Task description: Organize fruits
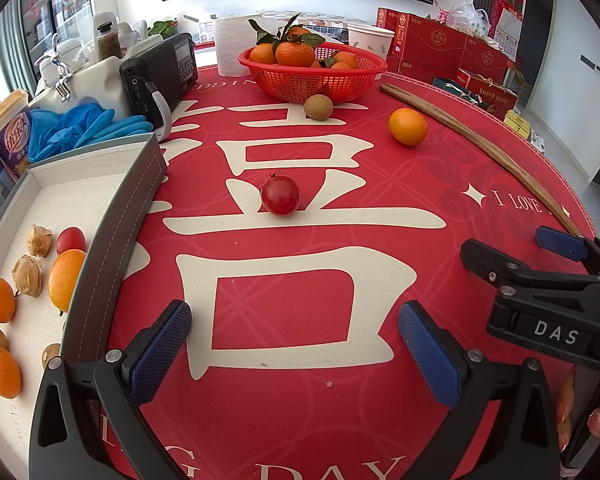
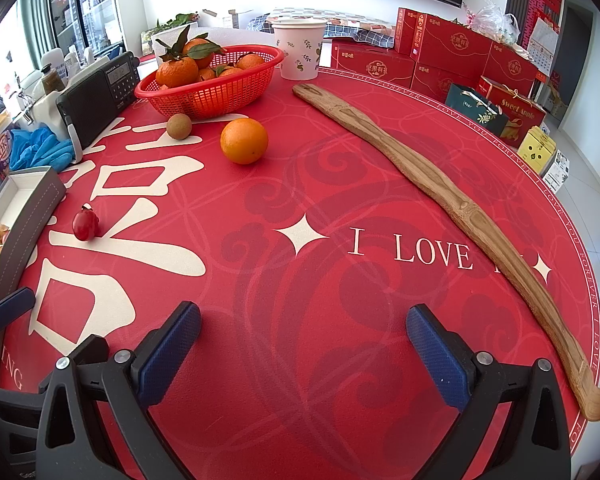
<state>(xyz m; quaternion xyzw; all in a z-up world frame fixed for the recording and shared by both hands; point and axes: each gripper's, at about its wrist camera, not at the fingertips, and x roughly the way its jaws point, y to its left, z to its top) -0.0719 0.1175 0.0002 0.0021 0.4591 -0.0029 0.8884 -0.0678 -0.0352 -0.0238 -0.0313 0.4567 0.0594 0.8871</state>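
Observation:
Three loose fruits lie on the red tablecloth: a red cherry tomato (image 1: 280, 195) (image 2: 86, 223), an orange (image 1: 407, 126) (image 2: 244, 141) and a small brown fruit (image 1: 318, 107) (image 2: 179, 127) beside the red basket. A grey-walled white tray (image 1: 112, 240) (image 2: 28, 216) at the left holds oranges (image 1: 66, 278), a red tomato (image 1: 71, 240) and several husked berries (image 1: 27, 276). My left gripper (image 1: 294, 350) is open and empty, well short of the tomato. My right gripper (image 2: 304, 354) is open and empty over bare cloth; it shows at the right of the left wrist view (image 1: 540, 256).
A red basket (image 1: 312, 76) (image 2: 212, 88) of leafy tangerines stands at the back. A long wooden back scratcher (image 2: 440, 208) (image 1: 480, 148) lies along the right. A black radio (image 1: 160, 76) (image 2: 96, 100), blue gloves (image 1: 80, 128), a paper cup (image 2: 300, 50) and red gift boxes (image 2: 460, 56) ring the table.

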